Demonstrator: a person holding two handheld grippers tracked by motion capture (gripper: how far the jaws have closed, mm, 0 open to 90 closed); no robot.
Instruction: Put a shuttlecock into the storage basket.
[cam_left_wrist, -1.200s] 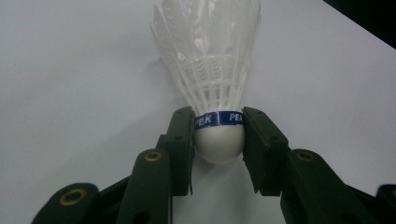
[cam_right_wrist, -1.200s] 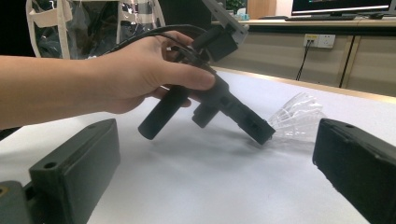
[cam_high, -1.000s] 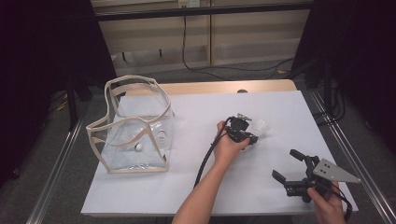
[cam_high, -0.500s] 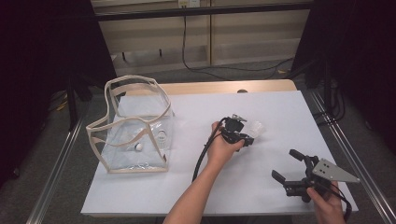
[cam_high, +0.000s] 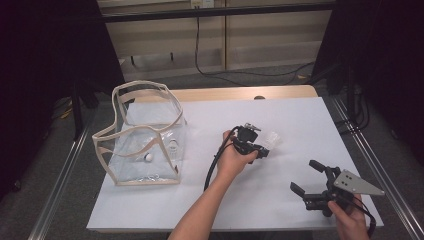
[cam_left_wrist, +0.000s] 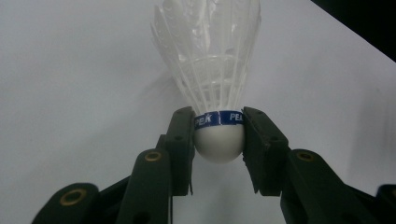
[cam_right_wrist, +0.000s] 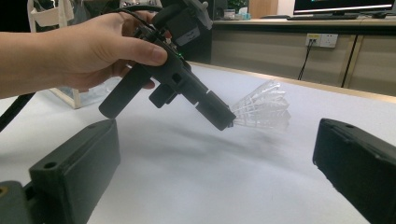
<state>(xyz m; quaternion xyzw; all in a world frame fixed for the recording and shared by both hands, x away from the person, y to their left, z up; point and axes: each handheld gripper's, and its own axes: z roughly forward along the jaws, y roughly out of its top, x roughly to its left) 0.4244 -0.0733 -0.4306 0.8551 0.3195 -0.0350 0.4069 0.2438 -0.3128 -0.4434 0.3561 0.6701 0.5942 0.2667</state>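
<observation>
The left gripper (cam_left_wrist: 218, 140) clamps the shuttlecock (cam_left_wrist: 212, 70) by its cork above the table (cam_high: 300, 120); the right gripper (cam_high: 312, 177) rests apart, jaws wide, holding nothing.

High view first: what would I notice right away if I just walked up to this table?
Probably the white feathered shuttlecock with a blue band, pinched by its round cork in the left tool near the middle of the white table. Next, the big clear plastic bag with beige trim standing at the table's left. The right tool sits open at the near right corner.
</observation>
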